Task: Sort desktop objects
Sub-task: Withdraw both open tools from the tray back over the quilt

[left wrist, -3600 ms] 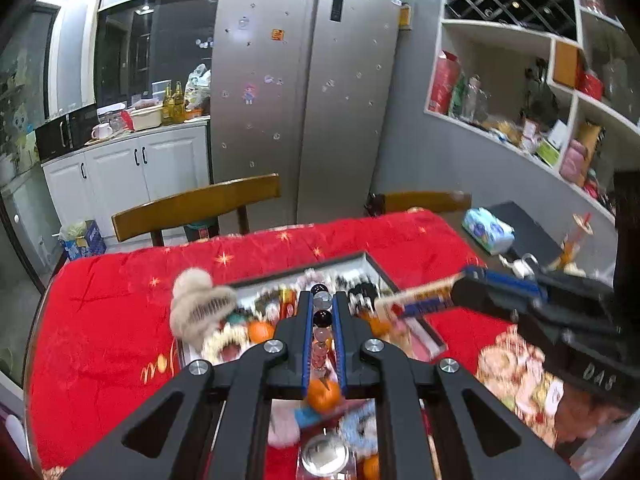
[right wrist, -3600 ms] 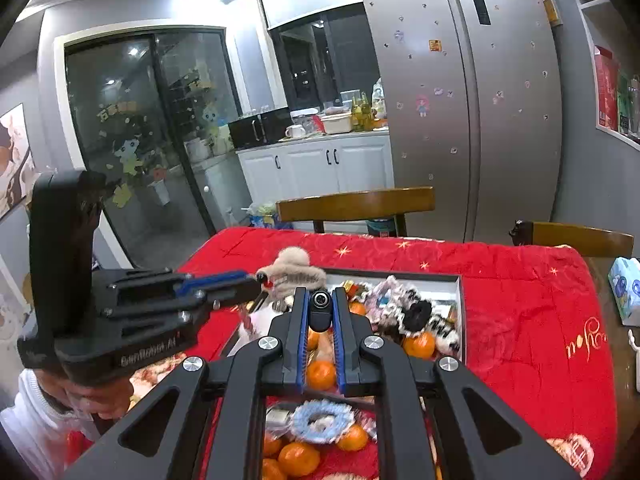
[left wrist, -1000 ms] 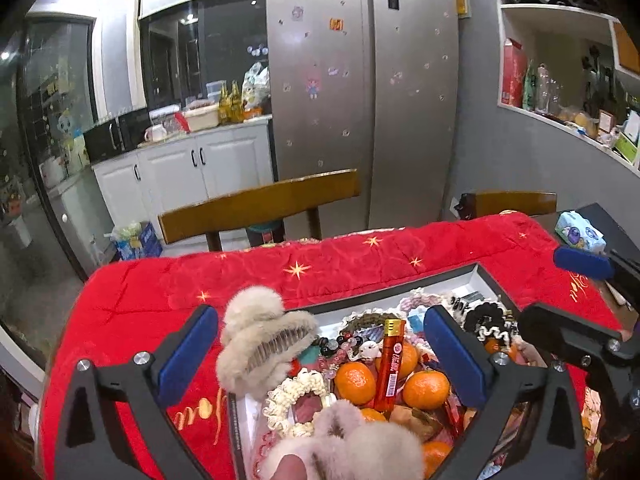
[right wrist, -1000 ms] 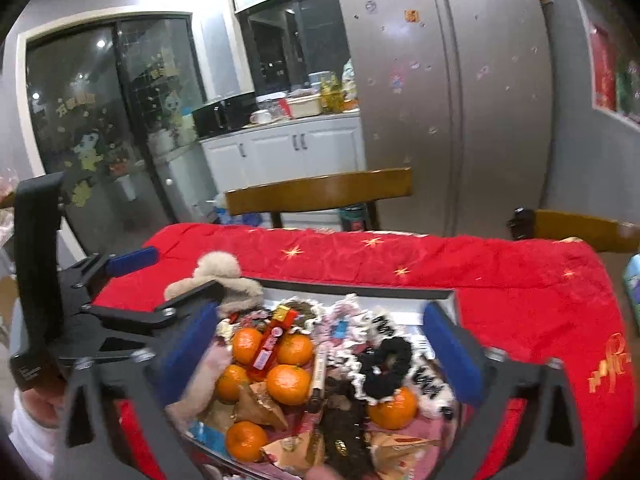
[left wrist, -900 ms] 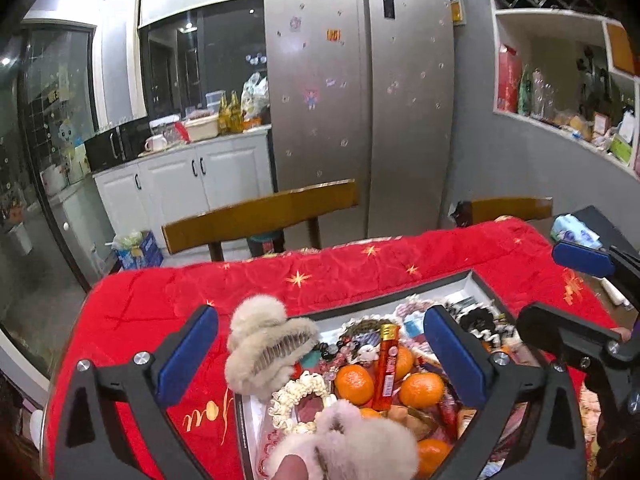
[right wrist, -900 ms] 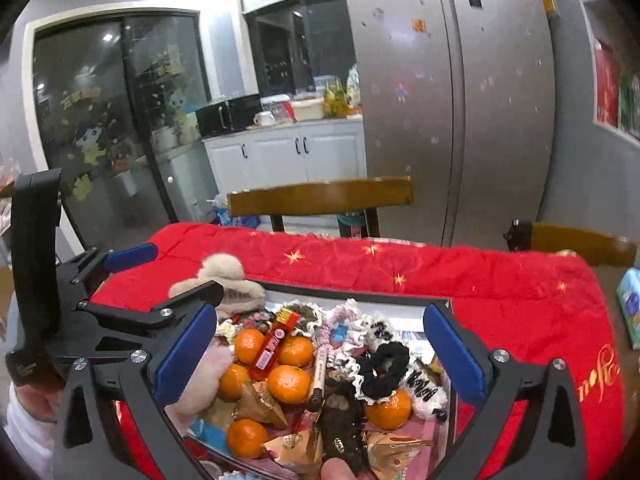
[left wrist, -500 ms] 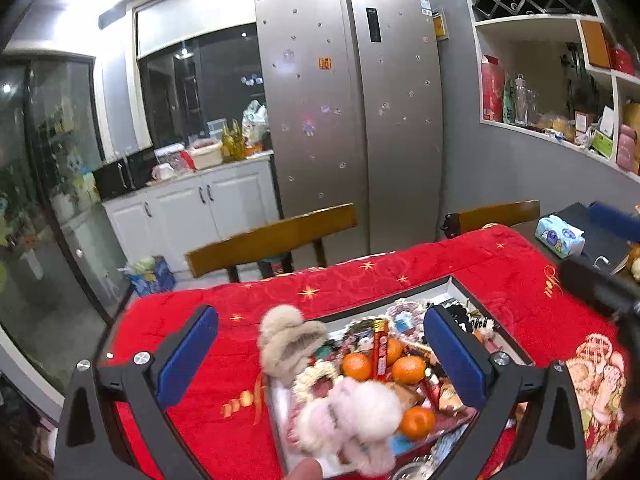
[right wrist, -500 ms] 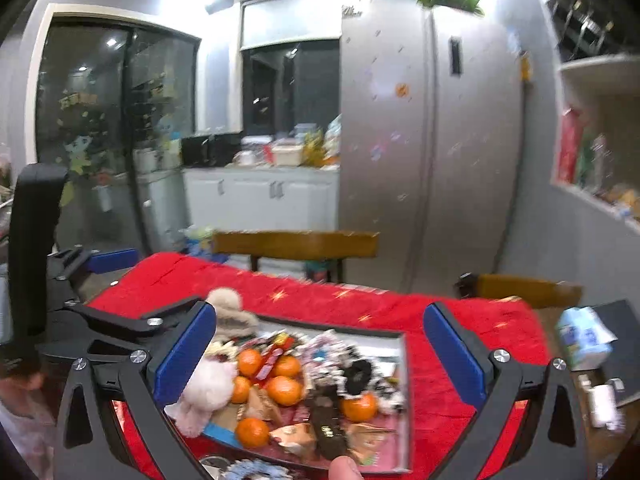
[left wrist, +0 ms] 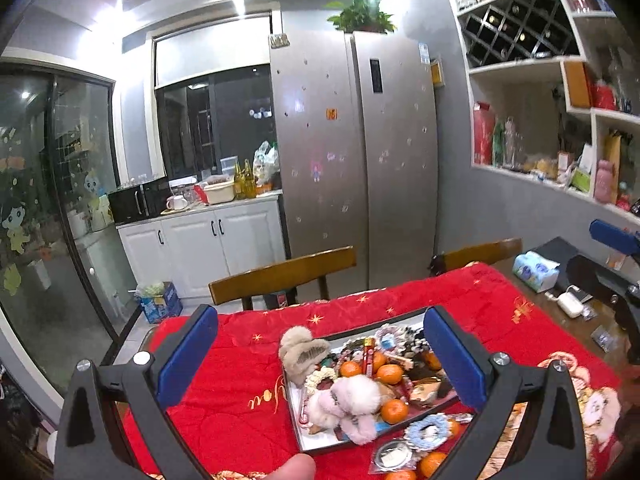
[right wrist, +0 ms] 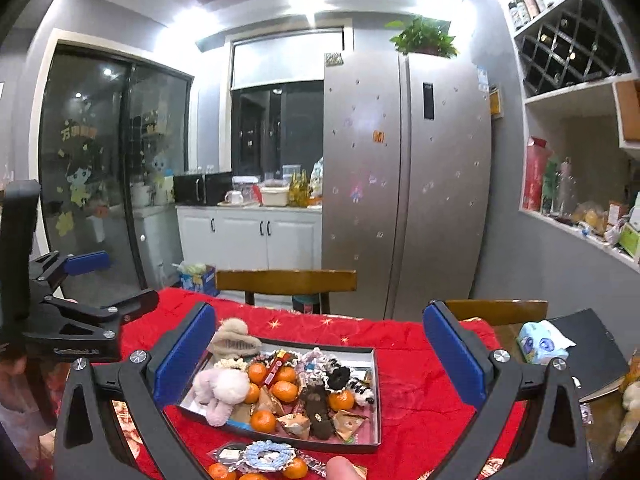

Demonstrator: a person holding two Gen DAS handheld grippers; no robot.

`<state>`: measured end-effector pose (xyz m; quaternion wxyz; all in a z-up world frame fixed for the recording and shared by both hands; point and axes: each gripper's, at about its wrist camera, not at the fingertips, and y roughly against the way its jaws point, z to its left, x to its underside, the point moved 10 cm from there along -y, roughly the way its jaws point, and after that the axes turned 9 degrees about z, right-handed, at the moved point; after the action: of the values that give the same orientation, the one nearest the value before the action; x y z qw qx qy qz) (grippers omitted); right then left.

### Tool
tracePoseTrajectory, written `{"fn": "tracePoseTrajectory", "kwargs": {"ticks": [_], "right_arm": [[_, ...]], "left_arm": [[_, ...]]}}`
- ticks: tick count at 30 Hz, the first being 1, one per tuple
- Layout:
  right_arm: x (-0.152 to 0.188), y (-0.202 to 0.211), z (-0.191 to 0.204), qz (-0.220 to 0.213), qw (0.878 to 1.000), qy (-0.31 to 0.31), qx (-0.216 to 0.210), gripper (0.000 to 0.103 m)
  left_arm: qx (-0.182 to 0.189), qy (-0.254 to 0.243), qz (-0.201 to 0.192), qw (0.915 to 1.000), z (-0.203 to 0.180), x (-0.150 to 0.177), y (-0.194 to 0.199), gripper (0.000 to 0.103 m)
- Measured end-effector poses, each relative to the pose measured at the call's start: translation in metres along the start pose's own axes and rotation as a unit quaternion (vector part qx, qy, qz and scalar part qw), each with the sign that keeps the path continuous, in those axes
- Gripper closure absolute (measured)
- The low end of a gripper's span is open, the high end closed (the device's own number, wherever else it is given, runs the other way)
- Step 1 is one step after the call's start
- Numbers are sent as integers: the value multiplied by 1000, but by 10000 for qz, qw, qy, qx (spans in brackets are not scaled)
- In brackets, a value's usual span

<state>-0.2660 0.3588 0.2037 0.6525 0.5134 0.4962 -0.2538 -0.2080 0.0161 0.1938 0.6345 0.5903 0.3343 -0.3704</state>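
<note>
The glossy red satin tablecloth (right wrist: pixel 420 380) is quilted and creased, with gold embroidered stars. The shallow grey tray (right wrist: pixel 374 364) has a smooth rim. The pale pink fluffy plush toy (right wrist: pixel 224 390) and the beige furry hair claw (left wrist: pixel 298 350) have a soft pile. The small orange tangerines (right wrist: pixel 284 392) have slightly shiny peel. The tall silver refrigerator (right wrist: pixel 404 184) shows a brushed metal finish. The brown wooden chair back (right wrist: pixel 286 280) is smooth and lacquered. Both gripper frames are matt black plastic with blue pads (left wrist: pixel 452 356) and bright metal screws.
</note>
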Motion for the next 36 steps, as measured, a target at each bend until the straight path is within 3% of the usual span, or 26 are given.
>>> {"fn": "tracePoseTrajectory", "kwargs": {"ticks": [5, 10, 15, 23, 25, 30, 36], "right_arm": [[-3, 31, 5, -267, 9995, -99, -139, 0], [17, 57, 5, -447, 9979, -219, -413, 0], [48, 69, -8, -544, 9974, -481, 20, 0], [95, 54, -8, -211, 9982, -539, -160, 0], [106, 45, -7, -172, 9980, -588, -165, 0], [143, 11, -3, 300, 9900, -1211, -661, 0], [187, -20, 8, 746, 9935, -806, -284, 0]], "left_arm": [[9, 196, -213, 9996, 1, 9, 33, 0], [-29, 70, -67, 9999, -14, 40, 40, 0], [109, 56, -126, 9998, -27, 74, 44, 0], [-132, 28, -514, 9986, -32, 130, 37, 0], [-66, 78, -510, 9986, -33, 140, 31, 0], [176, 287, -443, 9984, -31, 165, 7, 0], [301, 517, -324, 9977, -19, 194, -23, 0]]}}
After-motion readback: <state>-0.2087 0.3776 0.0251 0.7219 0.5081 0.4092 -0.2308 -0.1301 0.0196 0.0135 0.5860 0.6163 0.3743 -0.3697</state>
